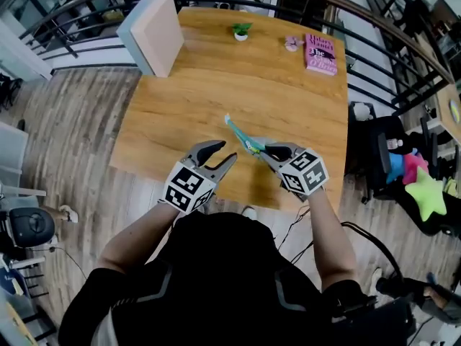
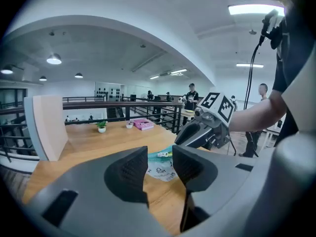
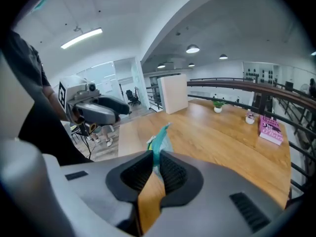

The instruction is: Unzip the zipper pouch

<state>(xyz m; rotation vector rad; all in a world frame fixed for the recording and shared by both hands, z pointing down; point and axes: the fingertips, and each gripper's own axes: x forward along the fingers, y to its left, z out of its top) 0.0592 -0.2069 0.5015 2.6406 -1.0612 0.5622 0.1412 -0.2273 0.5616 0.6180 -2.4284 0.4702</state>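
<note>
Above the wooden counter (image 1: 216, 85), right tongs (image 1: 266, 152) clamp the teal zipper pouch (image 1: 241, 135); left tongs (image 1: 222, 157), apart and empty, should pinch the zipper pull (image 2: 163, 154) squarely.

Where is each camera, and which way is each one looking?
Head view: on the person's head, looking steeply down at the table; shows both arms, the left gripper and the right gripper.
Left gripper view: rides that gripper, looking along its open jaws toward the zipper pouch; the other gripper and a forearm show.
Right gripper view: rides that gripper, looking along jaws shut on the pouch; the left gripper shows beyond.
Shared: all three show the pink book and potted plant.
</note>
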